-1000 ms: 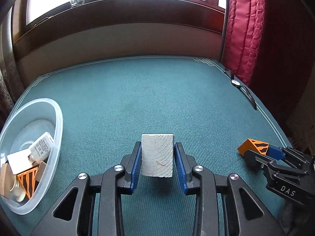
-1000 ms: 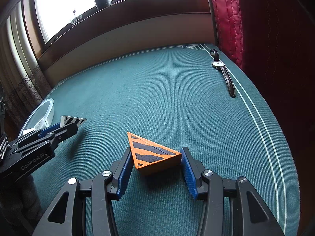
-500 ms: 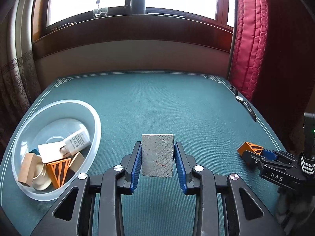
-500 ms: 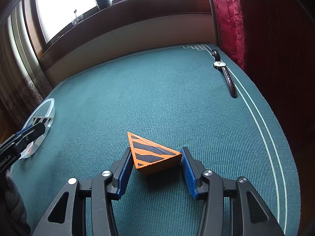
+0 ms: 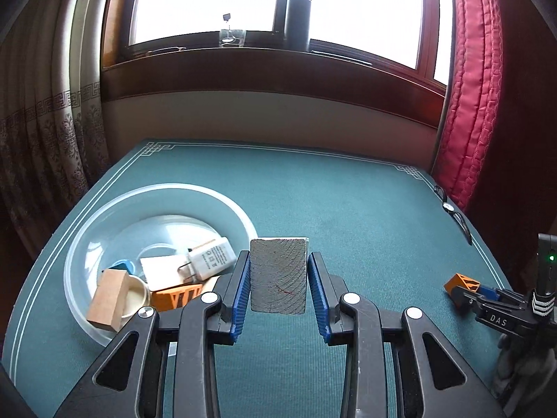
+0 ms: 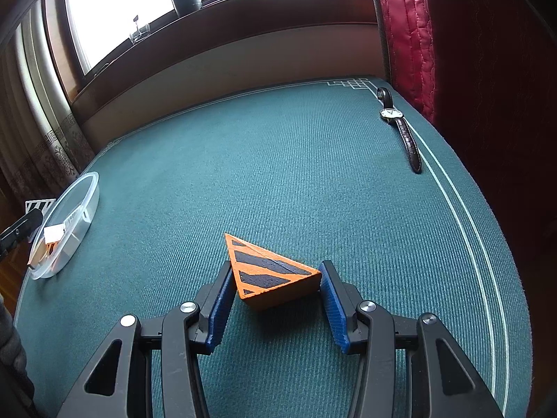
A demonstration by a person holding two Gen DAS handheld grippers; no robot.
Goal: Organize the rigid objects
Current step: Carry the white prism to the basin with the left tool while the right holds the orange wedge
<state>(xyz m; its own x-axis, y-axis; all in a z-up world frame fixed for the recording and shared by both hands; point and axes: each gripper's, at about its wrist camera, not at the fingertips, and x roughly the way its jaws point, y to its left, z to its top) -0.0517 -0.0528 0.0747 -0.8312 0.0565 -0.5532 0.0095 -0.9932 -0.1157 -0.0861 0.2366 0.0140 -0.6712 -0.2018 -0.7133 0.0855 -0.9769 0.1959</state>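
The left tongs (image 5: pixel 278 287), clenched on a wooden block (image 5: pixel 278 275), have swung toward the bowl (image 5: pixel 104 209); right tongs (image 6: pixel 275 291) apparently grip the orange wedge (image 6: pixel 275 275) on the desk (image 6: pixel 313 174).

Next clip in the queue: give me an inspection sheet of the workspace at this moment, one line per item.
Surface: green felt table with white border lines, flat.
Job's things: wooden block held off the table; orange striped wedge resting on the felt; clear plastic bowl holding a white charger, a tan block, an orange striped piece and more.
Clutter: wristwatch lying near the table's edge by the red curtain.
Grippers: left hand-held gripper shut on the wooden block beside the bowl; right hand-held gripper with pads at the wedge's sides, contact unclear.
Cables: nothing seen.
Surroundings: window, dark flask on the sill, red curtain, patterned drape.
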